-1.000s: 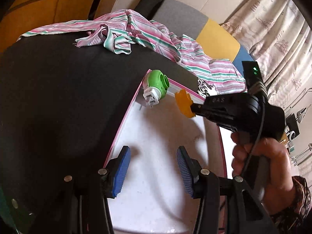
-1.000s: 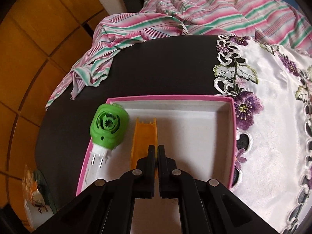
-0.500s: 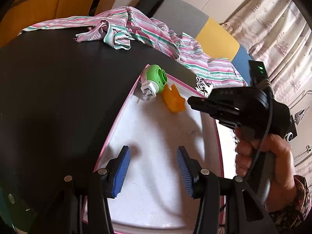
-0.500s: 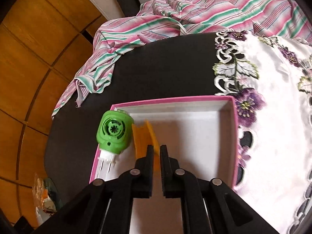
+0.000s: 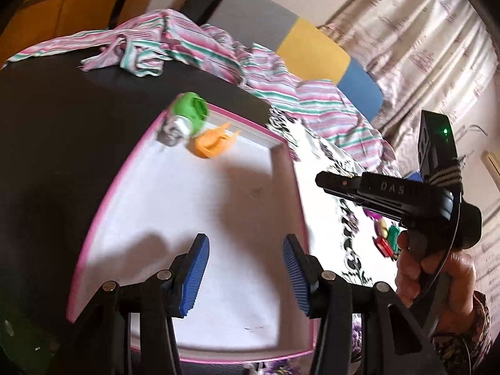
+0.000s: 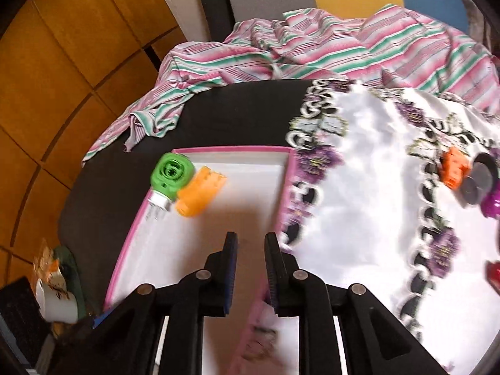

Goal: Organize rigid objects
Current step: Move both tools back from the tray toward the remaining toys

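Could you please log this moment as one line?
right gripper: open, empty | orange piece: in tray beside green plug | left gripper: open

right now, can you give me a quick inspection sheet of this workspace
surface: black table, part covered by a white embroidered cloth.
job's things: green plug-in device and orange plastic piece lie side by side in the far left corner of the pink-rimmed tray.
clutter: small orange, grey and purple items on the cloth; striped garment at the far edge.
grippers: left gripper open, empty, over the tray; right gripper open, empty.
cables: black cable on the right gripper's handle.
surroundings: curtain, wooden panels.
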`<control>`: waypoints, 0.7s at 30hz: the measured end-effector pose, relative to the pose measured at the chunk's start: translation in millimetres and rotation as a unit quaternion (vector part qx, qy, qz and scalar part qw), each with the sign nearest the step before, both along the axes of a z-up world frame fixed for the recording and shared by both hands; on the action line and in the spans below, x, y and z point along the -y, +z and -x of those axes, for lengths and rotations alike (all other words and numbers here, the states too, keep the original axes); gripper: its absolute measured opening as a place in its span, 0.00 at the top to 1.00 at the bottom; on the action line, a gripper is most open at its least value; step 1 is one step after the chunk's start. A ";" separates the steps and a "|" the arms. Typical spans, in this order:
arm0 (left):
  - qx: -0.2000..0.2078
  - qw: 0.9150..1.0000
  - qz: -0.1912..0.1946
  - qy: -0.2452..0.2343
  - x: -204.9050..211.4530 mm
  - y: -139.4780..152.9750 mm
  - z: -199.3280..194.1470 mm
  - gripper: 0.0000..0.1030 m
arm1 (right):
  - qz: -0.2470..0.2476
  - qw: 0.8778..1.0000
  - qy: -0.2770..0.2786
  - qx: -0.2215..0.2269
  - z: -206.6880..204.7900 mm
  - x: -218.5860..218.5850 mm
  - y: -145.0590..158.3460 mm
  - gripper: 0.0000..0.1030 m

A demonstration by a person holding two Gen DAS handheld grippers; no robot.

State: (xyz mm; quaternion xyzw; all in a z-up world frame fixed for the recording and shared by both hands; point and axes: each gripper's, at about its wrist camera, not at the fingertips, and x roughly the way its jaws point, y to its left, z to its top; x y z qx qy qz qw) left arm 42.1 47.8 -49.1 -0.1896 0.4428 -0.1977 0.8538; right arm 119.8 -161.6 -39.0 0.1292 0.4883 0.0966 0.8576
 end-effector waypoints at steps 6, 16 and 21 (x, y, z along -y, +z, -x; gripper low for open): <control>0.003 0.999 -0.006 -0.044 31.9 2.8 10.8 0.52 | 0.029 0.999 -0.016 -0.006 28.3 37.9 -4.4 0.81; 0.014 0.992 -0.018 -0.128 86.3 9.4 30.0 0.52 | 0.040 0.994 -0.090 -0.037 58.4 116.2 -22.8 0.81; 0.011 0.988 -0.020 -0.153 106.9 10.2 35.6 0.52 | 0.034 0.988 -0.142 -0.051 70.4 161.5 -28.8 0.81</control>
